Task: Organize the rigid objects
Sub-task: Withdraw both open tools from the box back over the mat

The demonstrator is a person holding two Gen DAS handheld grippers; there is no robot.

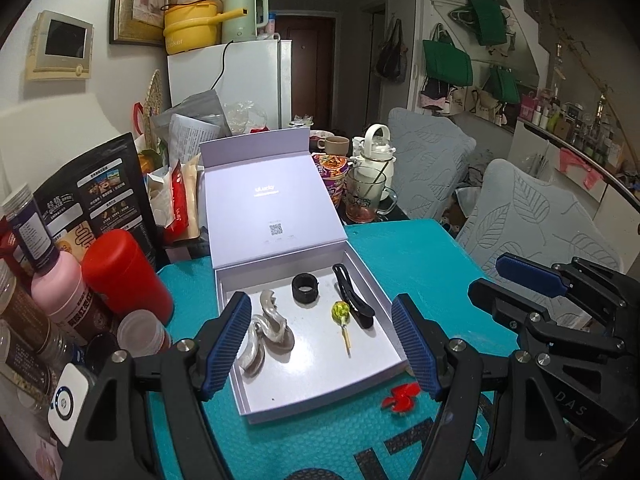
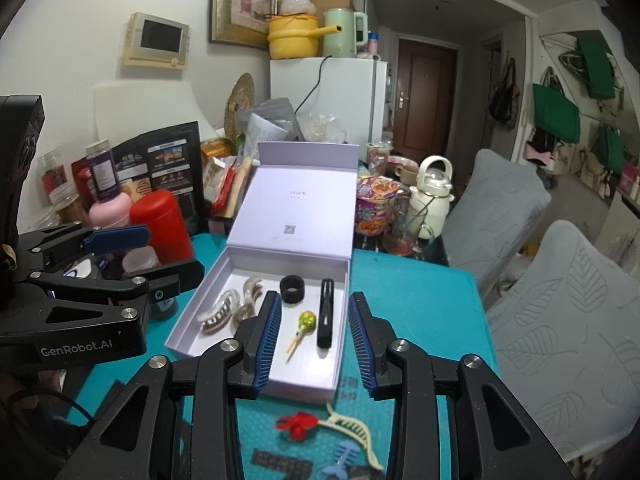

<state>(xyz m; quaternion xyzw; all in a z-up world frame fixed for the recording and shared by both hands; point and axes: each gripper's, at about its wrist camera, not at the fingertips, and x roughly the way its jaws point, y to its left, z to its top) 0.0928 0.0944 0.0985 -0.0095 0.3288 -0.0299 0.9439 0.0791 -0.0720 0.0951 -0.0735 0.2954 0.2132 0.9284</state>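
Note:
An open lavender box (image 1: 308, 410) lies on the teal mat (image 1: 424, 264) with its lid propped up behind. Inside it are pearly claw clips (image 1: 268, 332), a black ring (image 1: 305, 288), a long black hair clip (image 1: 354, 298) and a green lollipop (image 1: 341, 314). My left gripper (image 1: 322, 346) hovers open above the box's near half, nothing between its fingers. My right gripper (image 2: 314, 344) also stands open over the box's (image 2: 300, 394) near right part, gripping nothing. On the mat in front lie a red clip (image 2: 298, 424), a cream comb clip (image 2: 356, 430) and a blue clip (image 2: 340, 462).
Jars, a red canister (image 1: 124, 276) and a pink bottle (image 1: 60, 288) crowd the table's left side. Behind the box stand a noodle cup (image 1: 332, 172), a glass mug (image 1: 366, 196) and a white kettle (image 1: 378, 148). Two grey chairs (image 1: 532, 220) sit to the right.

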